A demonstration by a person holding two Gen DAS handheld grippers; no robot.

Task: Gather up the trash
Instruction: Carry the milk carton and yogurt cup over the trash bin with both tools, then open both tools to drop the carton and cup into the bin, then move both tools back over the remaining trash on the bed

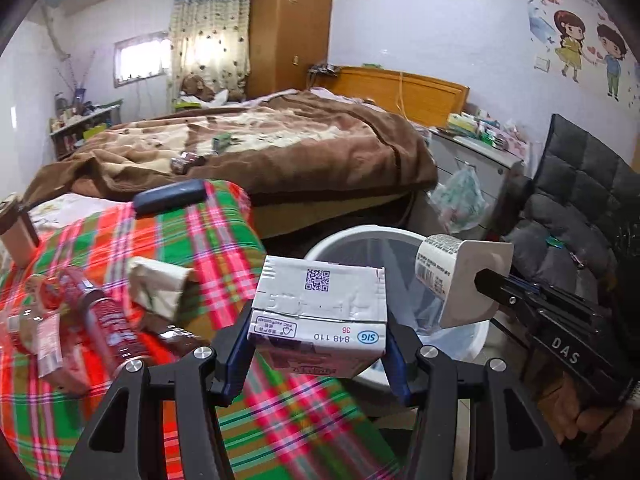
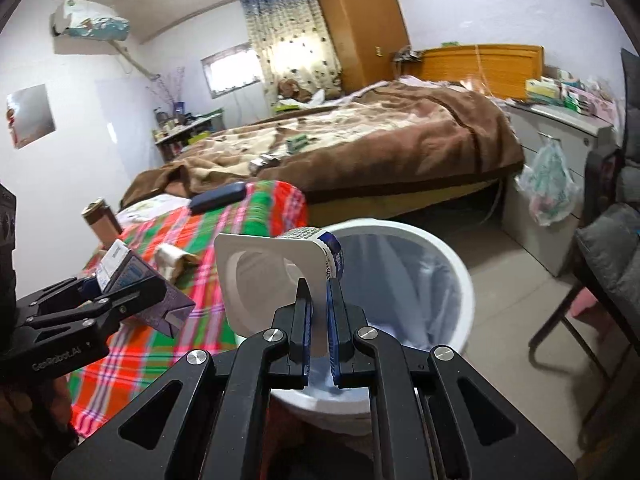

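My left gripper (image 1: 318, 344) is shut on a purple-and-white drink carton (image 1: 320, 312) and holds it above the edge of the plaid table, just short of the white trash bin (image 1: 356, 240). In the right wrist view the same carton (image 2: 140, 292) shows at the left in the left gripper (image 2: 120, 300). My right gripper (image 2: 319, 312) is shut on the rim of a white yogurt cup (image 2: 276, 276), held on its side over the bin (image 2: 440, 252). The cup also shows in the left wrist view (image 1: 464, 276), over the bin's right rim.
The plaid-covered table (image 1: 192, 240) carries a red can (image 1: 108, 320), a crumpled paper bag (image 1: 160, 284), wrappers (image 1: 48, 344), a dark case (image 1: 172, 196) and a brown cup (image 1: 18, 236). A bed (image 1: 260, 148) lies behind. A black chair (image 1: 580, 200) and cabinet (image 1: 472, 160) stand to the right.
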